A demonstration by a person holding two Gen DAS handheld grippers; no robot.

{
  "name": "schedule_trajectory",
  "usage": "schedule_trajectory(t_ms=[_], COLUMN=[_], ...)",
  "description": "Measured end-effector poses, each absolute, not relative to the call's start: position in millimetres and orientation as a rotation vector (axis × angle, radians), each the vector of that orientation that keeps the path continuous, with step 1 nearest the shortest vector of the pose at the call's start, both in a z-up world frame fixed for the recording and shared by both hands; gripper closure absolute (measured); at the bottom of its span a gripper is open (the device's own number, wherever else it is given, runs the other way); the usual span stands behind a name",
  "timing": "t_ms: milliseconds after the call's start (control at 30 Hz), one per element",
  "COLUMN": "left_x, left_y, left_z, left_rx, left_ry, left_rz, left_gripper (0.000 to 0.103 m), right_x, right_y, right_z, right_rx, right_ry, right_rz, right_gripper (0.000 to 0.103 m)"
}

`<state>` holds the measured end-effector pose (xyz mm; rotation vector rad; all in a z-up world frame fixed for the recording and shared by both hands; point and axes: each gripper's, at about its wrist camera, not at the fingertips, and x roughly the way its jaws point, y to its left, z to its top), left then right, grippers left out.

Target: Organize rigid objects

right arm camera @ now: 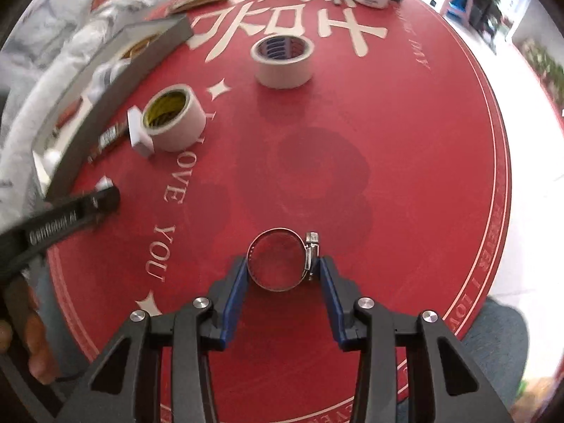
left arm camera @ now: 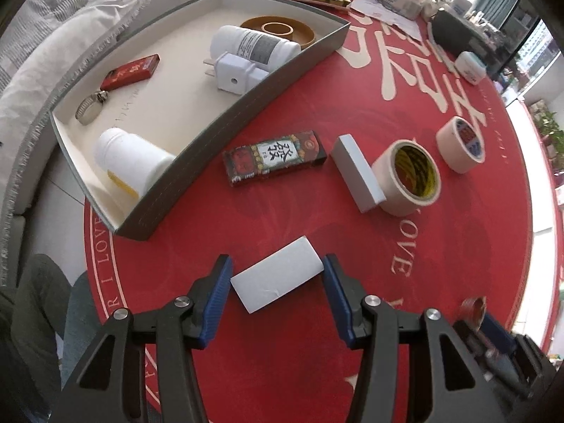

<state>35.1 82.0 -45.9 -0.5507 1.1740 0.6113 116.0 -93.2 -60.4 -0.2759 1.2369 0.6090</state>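
- Left gripper (left arm camera: 277, 283): blue pads clamped on the short ends of a flat white rectangular block (left arm camera: 277, 279), which sits low over the round red printed tabletop (left arm camera: 352, 253), just outside the near corner of the grey cardboard tray with a cream floor (left arm camera: 225, 130).
- Right gripper (right arm camera: 280, 271): closed on a steel hose clamp ring (right arm camera: 276, 263); one pad on the band, the other by the screw housing. Ring lies at the table's near side, well away from the tray.
- Judgement: lift both pieces straight up before travelling. The ring's grip is thin, so carry it level. Clear the tray wall, then set down on bare floor.
- Count, in tray: two white plastic bottles, one white plug adapter, one red lighter, one hose clamp, one amber ring dish.
- Count, still on table: two masking-tape rolls, one patterned box, one grey-white block, plus the two held items.
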Motion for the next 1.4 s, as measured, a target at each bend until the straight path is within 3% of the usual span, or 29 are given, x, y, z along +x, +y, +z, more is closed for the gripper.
schedule_trajectory(t_ms=[467, 1400], left_x=[5, -19], left_y=[52, 54], left_z=[9, 25], left_rx=[-0.361, -0.393], left_ry=[1.02, 0.906], left_rz=[0.537, 0.505], left_gripper=[0.048, 0.048], right_x=[102, 57], right_y=[-106, -82], right_z=[-17, 3], right_rx=[-0.162, -0.255], right_ry=[1.191, 1.146], right_rz=[0.613, 0.589], right_gripper=[0.061, 0.061])
